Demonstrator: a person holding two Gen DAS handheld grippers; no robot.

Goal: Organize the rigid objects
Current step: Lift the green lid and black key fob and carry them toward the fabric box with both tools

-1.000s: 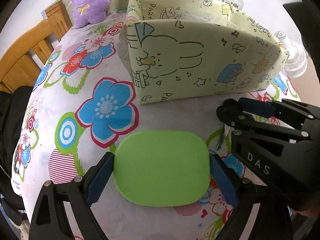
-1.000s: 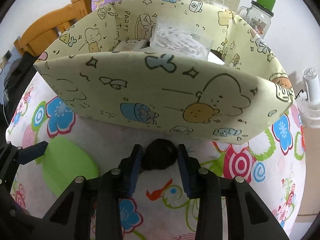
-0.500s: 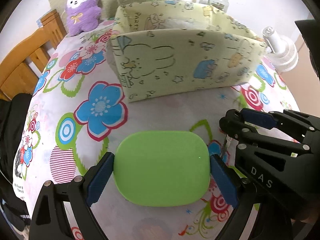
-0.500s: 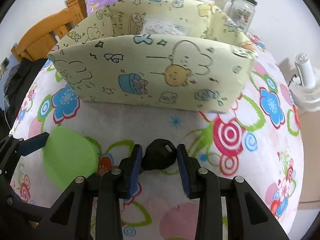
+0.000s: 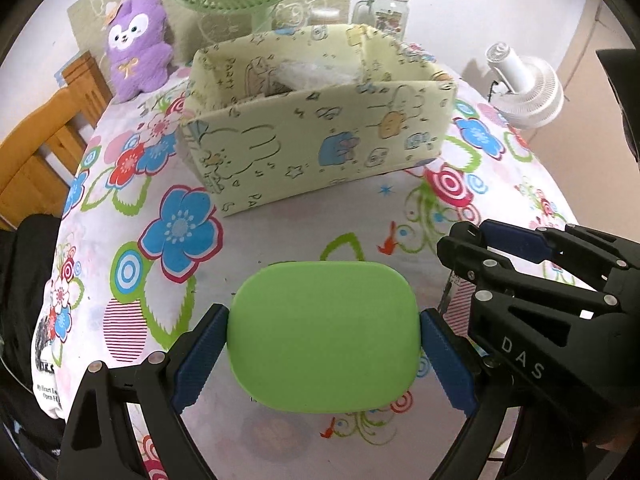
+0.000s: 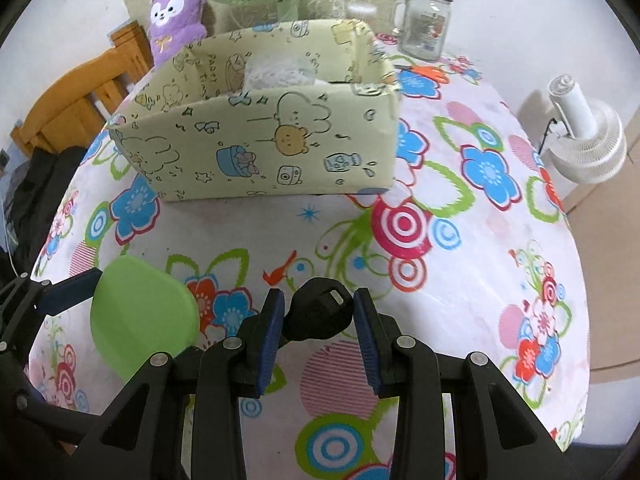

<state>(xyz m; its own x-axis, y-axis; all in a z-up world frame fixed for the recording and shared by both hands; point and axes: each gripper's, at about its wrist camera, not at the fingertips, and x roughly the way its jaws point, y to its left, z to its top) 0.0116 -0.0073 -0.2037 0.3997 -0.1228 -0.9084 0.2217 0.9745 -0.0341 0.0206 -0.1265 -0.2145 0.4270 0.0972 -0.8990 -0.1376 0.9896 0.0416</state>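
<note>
Pulled back from the patterned storage box, both hand-held grippers clamped: left on green lid, right on black key fob, box ahead.

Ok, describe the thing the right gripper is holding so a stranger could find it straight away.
Start at the pale yellow cartoon-print box on the flowered tablecloth, then come toward the camera to the right gripper. Between its blue-padded jaws sits a small black rounded object with a slot in its top. It is dark and small, unlike the flat green lid beside it.
</note>
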